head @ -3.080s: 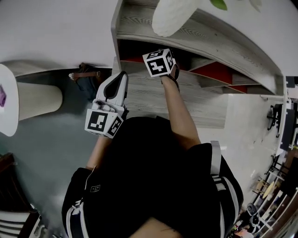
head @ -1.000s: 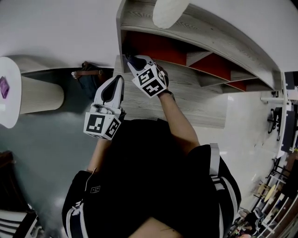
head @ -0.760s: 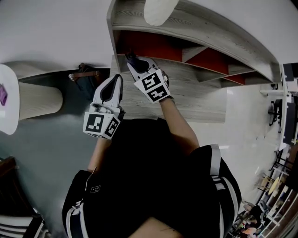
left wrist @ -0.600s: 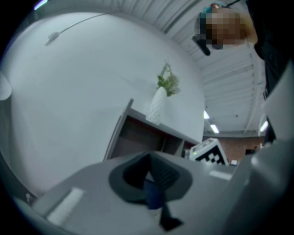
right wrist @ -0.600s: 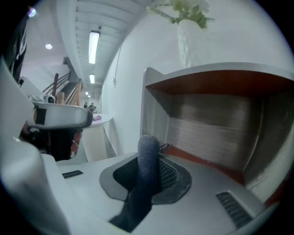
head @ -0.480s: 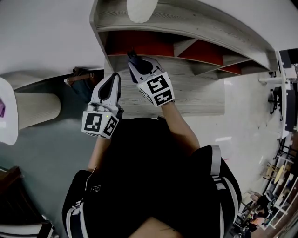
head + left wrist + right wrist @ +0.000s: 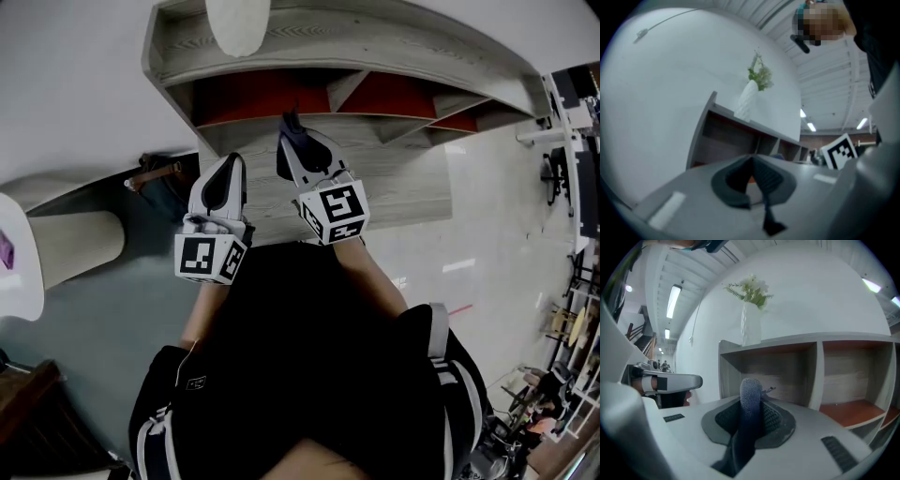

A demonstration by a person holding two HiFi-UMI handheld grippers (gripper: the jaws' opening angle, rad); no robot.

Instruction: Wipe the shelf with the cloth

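The right gripper [image 7: 752,409] has its fingers [image 7: 777,422] clenched on the cloth [image 7: 750,392], a blue-grey fold that stands up between the ribbed pads and trails down dark toward the camera. In the head view the cloth's dark tip pokes out past the fingertips over the pale grey board at the foot of the shelf [image 7: 394,42], in front of its left-hand compartment; whether it touches the wood cannot be told. The left gripper [image 7: 753,161] has its fingers [image 7: 731,185] pressed together with nothing between them. It is held just beside the right gripper, on its left and a little nearer the person, pointing toward the shelf's left end. Each gripper carries a marker cube [image 7: 336,214] at its rear, close to the person's dark top [image 7: 300,356]. The shelf is grey wood-grain and open-fronted, split by upright partitions into compartments with red-orange panels inside. On its top board, at the left end, stands a white vase [image 7: 751,329] with green sprigs and pale flowers, against a plain white wall [image 7: 811,291]. In the head view, left of the shelf, a dark bag [image 7: 155,173] with a brown strap lies on the grey-green floor [image 7: 103,356], and farther left a round white table [image 7: 19,281] sits on a cream cylindrical base.
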